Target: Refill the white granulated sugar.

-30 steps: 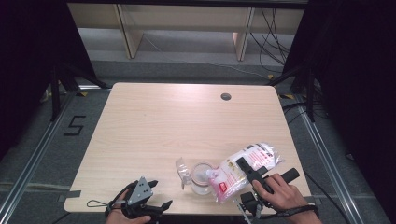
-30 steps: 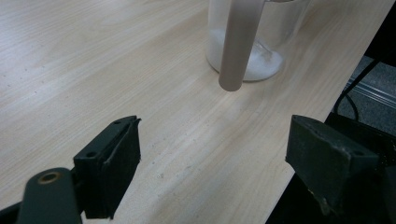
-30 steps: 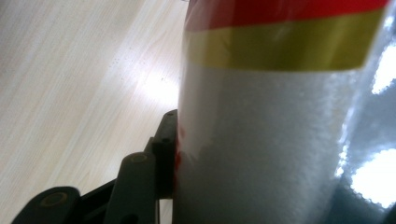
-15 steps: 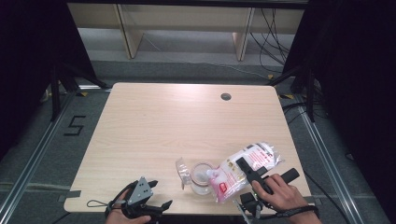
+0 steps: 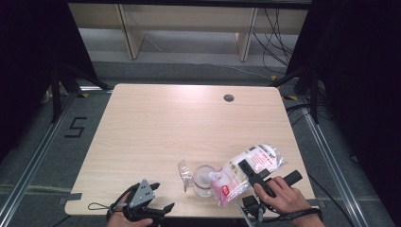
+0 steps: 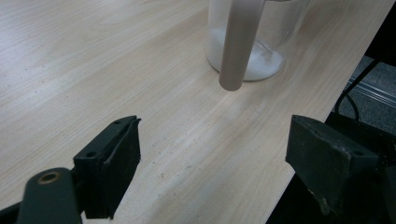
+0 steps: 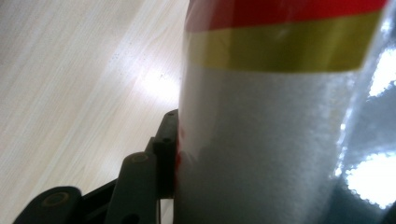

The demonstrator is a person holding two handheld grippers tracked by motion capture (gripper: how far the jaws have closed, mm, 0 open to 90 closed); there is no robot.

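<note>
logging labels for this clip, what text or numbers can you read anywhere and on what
"5": dark figure marked on the grey floor left of the light wooden table.
Red print on the clear plastic bag of white powder held in the right tool: too small and blurred to read.

bag (image 5: 246,168): white, red print, red and yellow bands; jar (image 5: 204,176): clear; table (image 5: 179,127): pale wood grain

A light wooden table (image 5: 165,127) carries a glass jar (image 5: 204,177) near its front edge.
</note>
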